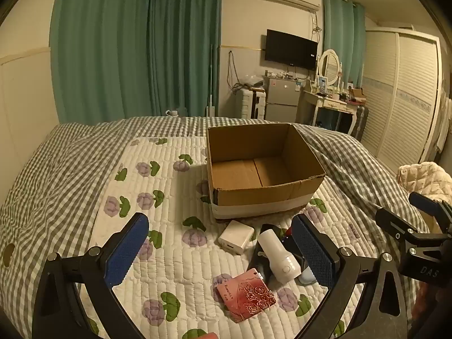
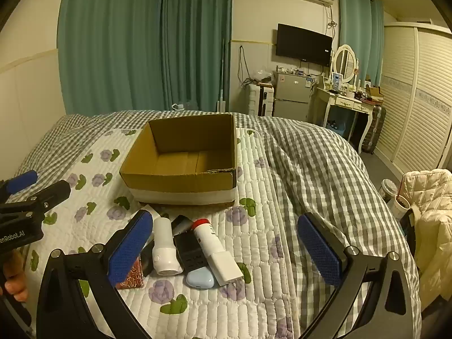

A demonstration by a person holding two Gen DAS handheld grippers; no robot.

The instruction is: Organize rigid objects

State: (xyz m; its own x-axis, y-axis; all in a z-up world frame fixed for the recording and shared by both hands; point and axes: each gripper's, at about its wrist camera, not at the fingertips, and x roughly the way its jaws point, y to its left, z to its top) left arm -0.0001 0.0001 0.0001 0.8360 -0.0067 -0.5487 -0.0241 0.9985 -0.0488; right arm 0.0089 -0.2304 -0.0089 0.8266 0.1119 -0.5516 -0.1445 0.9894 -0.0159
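cardboard box (image 1: 262,189): nothing inside | left hand-held gripper (image 1: 223,251): agape, holding nothing | right hand-held gripper (image 2: 226,247): agape, holding nothing

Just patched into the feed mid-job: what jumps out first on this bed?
The open cardboard box sits mid-bed on the floral quilt, and nothing shows inside it. Just in front of it lies a cluster of small items: a white cylindrical device, a red-capped white tube, a pale blue case, a white charger block and a red rose-patterned card. The left gripper and right gripper hover over it, jaws wide apart, holding nothing.
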